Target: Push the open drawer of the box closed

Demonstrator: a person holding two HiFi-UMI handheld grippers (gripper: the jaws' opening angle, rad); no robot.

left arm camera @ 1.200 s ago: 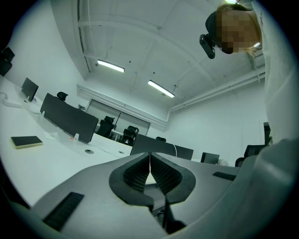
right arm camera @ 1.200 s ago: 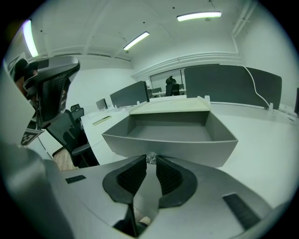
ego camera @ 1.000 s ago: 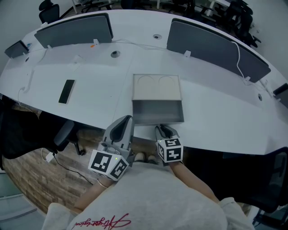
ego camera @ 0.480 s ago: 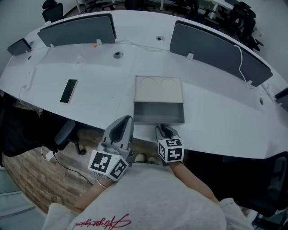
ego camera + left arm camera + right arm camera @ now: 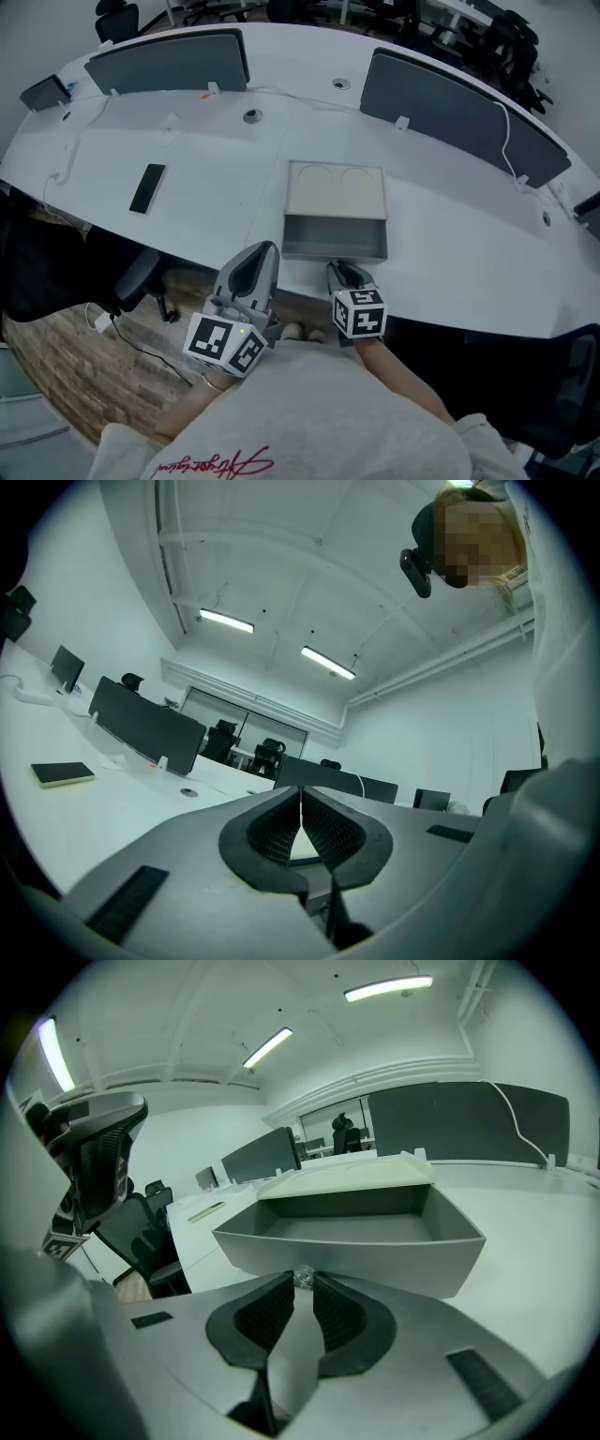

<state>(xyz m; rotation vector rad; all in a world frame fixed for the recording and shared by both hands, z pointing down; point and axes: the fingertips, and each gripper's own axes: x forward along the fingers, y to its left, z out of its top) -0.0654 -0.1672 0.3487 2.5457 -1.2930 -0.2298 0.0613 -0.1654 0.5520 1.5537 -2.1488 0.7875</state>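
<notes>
Open drawer (image 5: 336, 246) touching right hand-held gripper (image 5: 338, 269), jaws seemingly pinching its knob (image 5: 302, 1278), left hand-held gripper (image 5: 264, 250) clenched

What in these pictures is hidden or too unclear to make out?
- Drawer knob: in the head view, hidden behind the right claw.
- Flat black item on the table: head view, too small to tell phone from notebook.
- Two round marks on the box top: head view, too faint to tell dents from print.
</notes>
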